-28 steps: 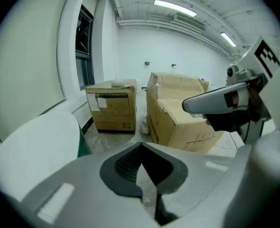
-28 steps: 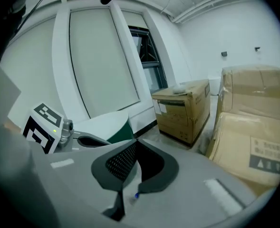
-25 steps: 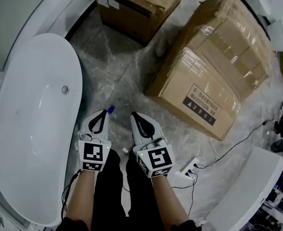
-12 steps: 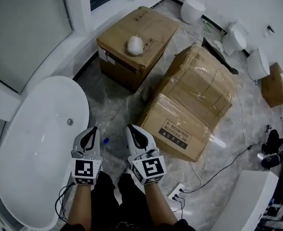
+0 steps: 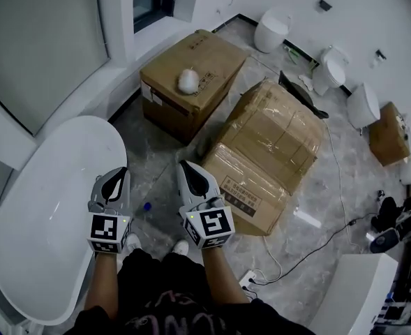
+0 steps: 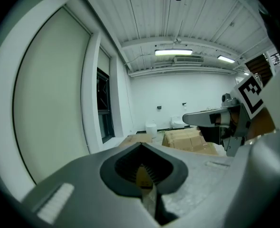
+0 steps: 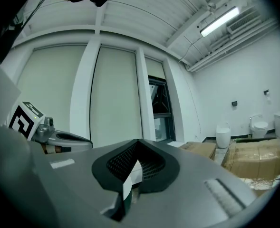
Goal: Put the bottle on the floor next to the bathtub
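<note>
Only the blue cap of the bottle (image 5: 147, 206) shows; it stands on the grey marble floor beside the white bathtub (image 5: 45, 215), far below the grippers. My left gripper (image 5: 118, 174) is held high over the tub's edge with its jaws shut and nothing between them. Just right of the bottle in the head view, my right gripper (image 5: 185, 167) is shut and empty too. The left gripper view shows that gripper (image 6: 140, 145) pointing across the room, not at the floor. The right gripper (image 7: 139, 141) faces the window wall.
Two big cardboard boxes (image 5: 191, 75) (image 5: 268, 152) lie on the floor ahead, one with a white fluffy ball (image 5: 187, 80) on top. Toilets (image 5: 329, 68) stand along the far wall. A power strip (image 5: 248, 279) and cable lie at the right. The person's feet (image 5: 181, 246) are below.
The head camera has risen, so the floor looks farther away. Both grippers have lifted away from the bottle, which stays on the floor by the tub. Both remain shut.
</note>
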### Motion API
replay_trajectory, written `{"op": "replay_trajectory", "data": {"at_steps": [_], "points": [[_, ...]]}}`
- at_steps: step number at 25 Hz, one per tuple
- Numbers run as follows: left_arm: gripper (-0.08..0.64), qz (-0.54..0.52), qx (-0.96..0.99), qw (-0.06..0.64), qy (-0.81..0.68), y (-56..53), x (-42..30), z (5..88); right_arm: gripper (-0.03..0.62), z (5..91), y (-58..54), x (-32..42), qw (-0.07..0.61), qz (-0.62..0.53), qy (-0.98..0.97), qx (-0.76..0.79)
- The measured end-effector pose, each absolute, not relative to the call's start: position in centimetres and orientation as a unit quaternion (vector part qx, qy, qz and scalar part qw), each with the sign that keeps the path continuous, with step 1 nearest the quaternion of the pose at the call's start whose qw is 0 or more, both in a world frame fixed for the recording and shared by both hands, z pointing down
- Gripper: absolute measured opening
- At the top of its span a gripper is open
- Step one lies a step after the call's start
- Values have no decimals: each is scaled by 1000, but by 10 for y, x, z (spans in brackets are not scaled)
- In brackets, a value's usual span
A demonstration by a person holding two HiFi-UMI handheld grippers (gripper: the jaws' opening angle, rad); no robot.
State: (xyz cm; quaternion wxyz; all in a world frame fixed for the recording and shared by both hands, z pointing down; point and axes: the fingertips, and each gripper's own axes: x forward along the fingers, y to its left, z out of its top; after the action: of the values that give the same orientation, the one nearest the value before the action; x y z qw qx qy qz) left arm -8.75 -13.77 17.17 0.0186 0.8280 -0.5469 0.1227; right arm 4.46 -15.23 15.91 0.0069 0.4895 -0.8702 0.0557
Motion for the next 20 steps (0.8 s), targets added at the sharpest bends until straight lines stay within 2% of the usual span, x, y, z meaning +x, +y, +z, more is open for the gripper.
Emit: {"op": "replay_trajectory", "data": {"at_steps": [6, 20], "points": [[1, 91, 828, -24, -553, -141, -79, 130, 14, 126, -153, 59, 0, 23, -871, 491], [1, 70, 821, -58, -563, -139, -81, 82, 13, 80, -151, 87, -16, -15, -860, 510]]}}
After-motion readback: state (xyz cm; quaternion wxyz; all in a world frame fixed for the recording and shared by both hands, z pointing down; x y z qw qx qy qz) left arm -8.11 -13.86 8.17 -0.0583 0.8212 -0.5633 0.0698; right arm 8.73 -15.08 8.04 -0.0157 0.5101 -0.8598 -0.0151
